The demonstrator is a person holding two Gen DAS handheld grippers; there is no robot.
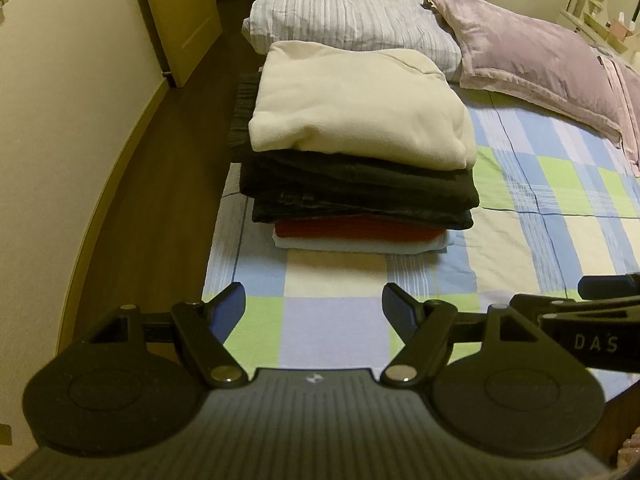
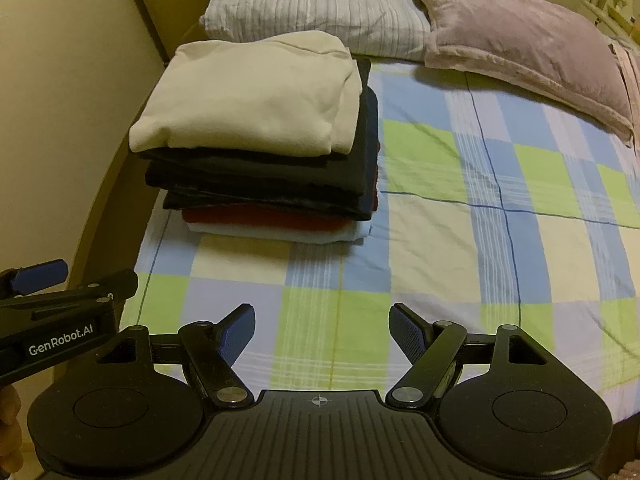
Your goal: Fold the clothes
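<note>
Both claws — our left gripper (image 1: 314, 306) and right gripper (image 2: 322, 326) — gape wide, empty. We judge the folded stack of cream, black, red and white garments (image 1: 360, 152) soft, shifting — best gripped at a folded edge.

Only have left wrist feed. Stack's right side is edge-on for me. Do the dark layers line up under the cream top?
Observer: No. In the right wrist view the dark garments stick out past the right edge of the cream garment.
Operator: Anything printed on the left tool? I can't see its side.
Observer: Yes, "GenRobot.AI" on its side. The left tool is open, as you see.
Operator: Is the right tool holding anything? I only see its edge.
Observer: No. The right tool is open and empty over the checked sheet.
Operator: Any hand visible?
Observer: A bit of a hand at the lower left edge of the right wrist view.
</note>
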